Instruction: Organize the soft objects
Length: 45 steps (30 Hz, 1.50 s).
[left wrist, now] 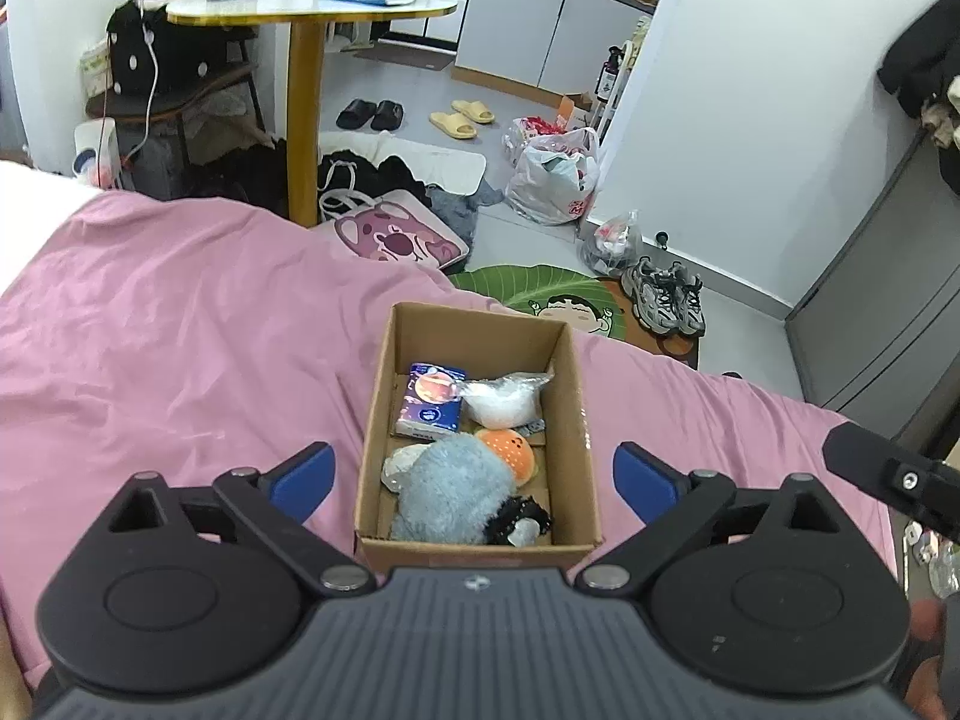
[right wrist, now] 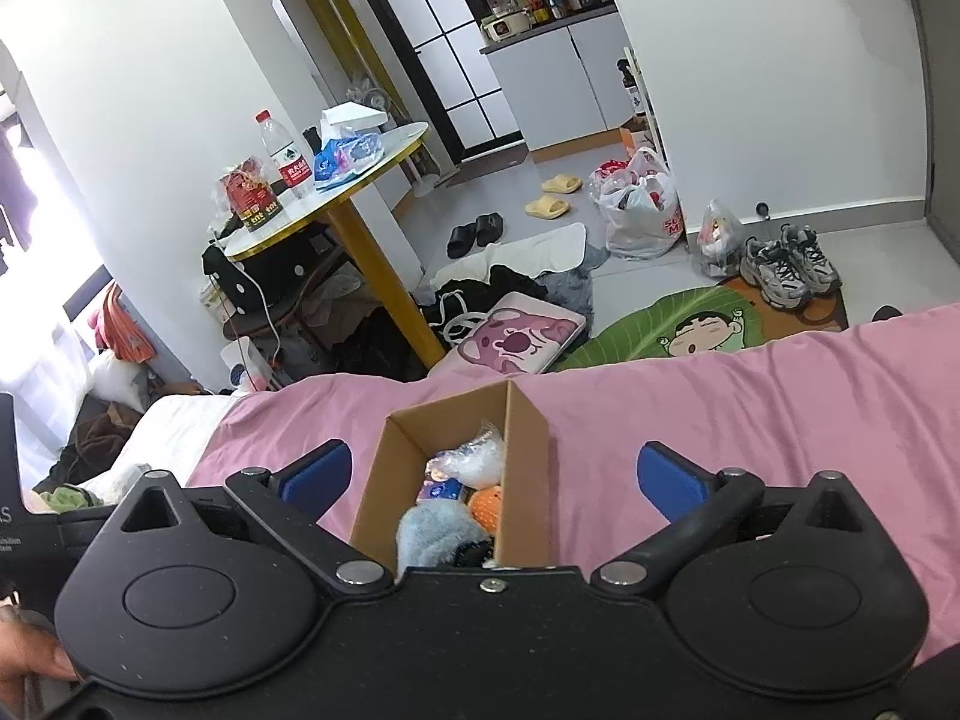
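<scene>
A cardboard box (left wrist: 579, 420) stands on the pink bedcover (left wrist: 180, 330). Inside lie a blue fluffy plush (left wrist: 453, 492), an orange spotted plush (left wrist: 510, 453), a white bagged soft item (left wrist: 504, 399), a blue tissue pack (left wrist: 432, 399) and a black piece (left wrist: 516, 519). My left gripper (left wrist: 474, 474) is open and empty, above the box's near end. The box (right wrist: 528, 456) also shows in the right wrist view, with the blue plush (right wrist: 432, 531) in it. My right gripper (right wrist: 495, 477) is open and empty, above the box. The right gripper's edge shows at the right of the left wrist view (left wrist: 888, 474).
Beyond the bed edge the floor holds a pink bag (left wrist: 399, 237), a green leaf mat (left wrist: 540, 291), sneakers (left wrist: 666, 294), plastic bags (left wrist: 555, 177) and slippers (left wrist: 462, 120). A round table (left wrist: 306, 12) on a yellow leg stands at the back left.
</scene>
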Available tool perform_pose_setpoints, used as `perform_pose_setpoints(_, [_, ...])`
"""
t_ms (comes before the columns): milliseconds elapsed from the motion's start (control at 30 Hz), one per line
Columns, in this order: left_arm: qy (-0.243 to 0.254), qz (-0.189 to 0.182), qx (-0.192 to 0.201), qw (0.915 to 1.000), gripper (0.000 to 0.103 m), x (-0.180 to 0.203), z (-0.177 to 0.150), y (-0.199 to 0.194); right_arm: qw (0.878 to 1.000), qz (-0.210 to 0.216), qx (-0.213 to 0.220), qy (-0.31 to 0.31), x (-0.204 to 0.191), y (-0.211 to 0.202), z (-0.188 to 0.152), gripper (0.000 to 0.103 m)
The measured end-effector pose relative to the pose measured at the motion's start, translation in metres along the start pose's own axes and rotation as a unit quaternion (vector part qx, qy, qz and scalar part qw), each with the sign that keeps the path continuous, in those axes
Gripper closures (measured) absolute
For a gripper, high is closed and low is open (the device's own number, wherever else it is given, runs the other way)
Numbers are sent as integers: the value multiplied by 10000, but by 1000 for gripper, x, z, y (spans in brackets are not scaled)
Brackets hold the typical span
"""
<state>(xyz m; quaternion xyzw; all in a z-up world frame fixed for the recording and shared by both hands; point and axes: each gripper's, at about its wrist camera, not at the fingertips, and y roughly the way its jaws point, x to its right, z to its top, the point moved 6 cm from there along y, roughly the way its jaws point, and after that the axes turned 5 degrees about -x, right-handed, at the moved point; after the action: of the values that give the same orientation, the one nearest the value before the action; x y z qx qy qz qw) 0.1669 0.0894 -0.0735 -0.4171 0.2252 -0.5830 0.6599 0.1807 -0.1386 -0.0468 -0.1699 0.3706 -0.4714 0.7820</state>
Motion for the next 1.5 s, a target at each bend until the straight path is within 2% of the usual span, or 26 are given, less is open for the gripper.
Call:
perform_pose_setpoints(267, [195, 155, 149, 9996, 0, 23, -17, -25, 9999, -14, 61, -103, 14, -26, -7, 0])
perform_pose_setpoints(733, [449, 298, 450, 9975, 0, 42, -48, -68, 9992, 49, 153, -369, 21, -70, -30, 0])
perform_pose_setpoints(1133, [538, 427, 597, 9959, 0, 47, -75, -89, 9978, 93, 112, -645, 17, -96, -54, 0])
perform_pose_setpoints(1500, [626, 451, 623, 9951, 0, 52, -84, -95, 9980, 48, 170, -611, 19, -102, -56, 0])
